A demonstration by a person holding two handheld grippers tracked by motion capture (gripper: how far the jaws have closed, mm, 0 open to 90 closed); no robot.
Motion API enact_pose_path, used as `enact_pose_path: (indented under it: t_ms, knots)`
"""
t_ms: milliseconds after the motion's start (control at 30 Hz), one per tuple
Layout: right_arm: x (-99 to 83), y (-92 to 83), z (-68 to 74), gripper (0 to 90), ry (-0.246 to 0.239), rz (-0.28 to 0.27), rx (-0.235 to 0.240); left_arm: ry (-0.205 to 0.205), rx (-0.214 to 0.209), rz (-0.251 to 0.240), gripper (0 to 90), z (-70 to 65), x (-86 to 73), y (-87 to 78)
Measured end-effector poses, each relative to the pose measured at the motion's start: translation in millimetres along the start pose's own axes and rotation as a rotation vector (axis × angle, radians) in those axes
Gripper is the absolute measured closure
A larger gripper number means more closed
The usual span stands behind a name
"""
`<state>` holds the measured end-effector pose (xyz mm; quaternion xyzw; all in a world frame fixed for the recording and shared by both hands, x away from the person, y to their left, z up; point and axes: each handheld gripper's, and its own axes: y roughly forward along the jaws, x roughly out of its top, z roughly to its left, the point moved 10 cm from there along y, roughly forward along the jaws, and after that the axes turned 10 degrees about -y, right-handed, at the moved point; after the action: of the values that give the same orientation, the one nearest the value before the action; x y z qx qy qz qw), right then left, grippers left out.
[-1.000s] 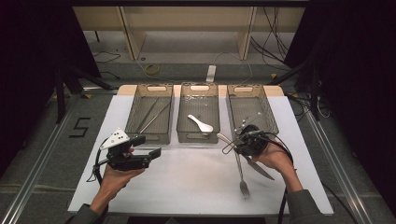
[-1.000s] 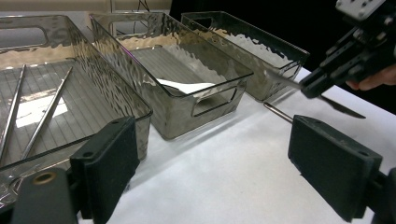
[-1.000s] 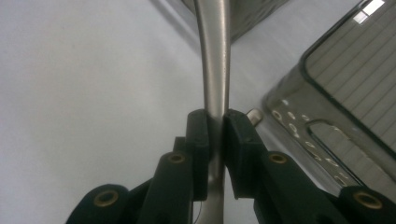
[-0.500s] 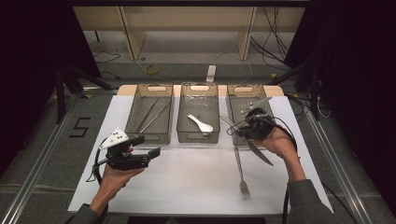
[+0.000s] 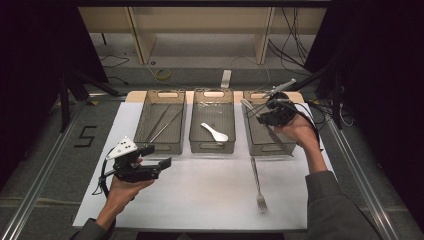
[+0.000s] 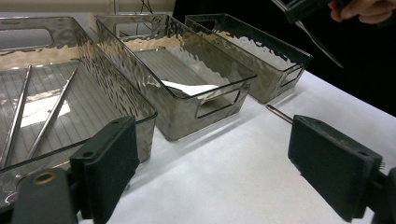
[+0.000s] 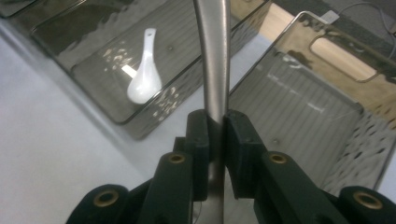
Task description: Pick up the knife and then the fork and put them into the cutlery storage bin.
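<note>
lab: black curtains (image 5: 30, 75), loose floor cables (image 5: 295, 45)

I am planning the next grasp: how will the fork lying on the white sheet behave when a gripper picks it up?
The fork looks like solid metal, so it is probably stiff and rather heavy. It lies flat on the white sheet, so jaws may struggle to grip it. Its thin shiny handle may slip.

Three walled bins (image 5: 212, 145) bar the table's far side — the near white sheet (image 5: 200, 195) lies open, save a fork (image 5: 258, 182).
</note>
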<state>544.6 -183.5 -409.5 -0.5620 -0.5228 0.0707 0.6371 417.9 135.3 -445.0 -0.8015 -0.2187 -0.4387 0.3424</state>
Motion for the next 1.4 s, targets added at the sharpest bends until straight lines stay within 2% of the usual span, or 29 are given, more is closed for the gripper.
enact_pose_path:
  t_ms: [233, 467, 600, 767, 900, 1400]
  knots:
    - [11.0, 3.6, -19.5, 80.9, 0.022, 0.012, -0.030, 0.001, -0.001, 0.000, 15.5, 0.0, 0.2, -0.3]
    - [21.8, 5.4, -34.5, 80.9, 0.045, 0.000, -0.051, 0.000, -0.004, -0.003, 15.4, -0.3, 0.5, -0.6]
    - [25.8, 7.7, -41.5, 80.9, 0.075, -0.005, -0.046, 0.000, -0.004, -0.004, 15.5, -0.4, 0.6, -0.7]
    - [28.1, 11.7, -51.8, 80.9, 0.103, -0.007, -0.071, -0.001, -0.006, -0.006, 15.4, -0.6, 0.8, -0.7]
    - [25.9, 17.5, -58.2, 80.9, 0.117, 0.002, -0.084, -0.002, -0.006, -0.006, 15.4, -0.6, 0.9, -0.7]
    - [8.6, 38.8, -78.9, 80.9, 0.124, 0.032, -0.152, -0.005, -0.009, -0.005, 15.5, -0.2, 0.8, -1.0]
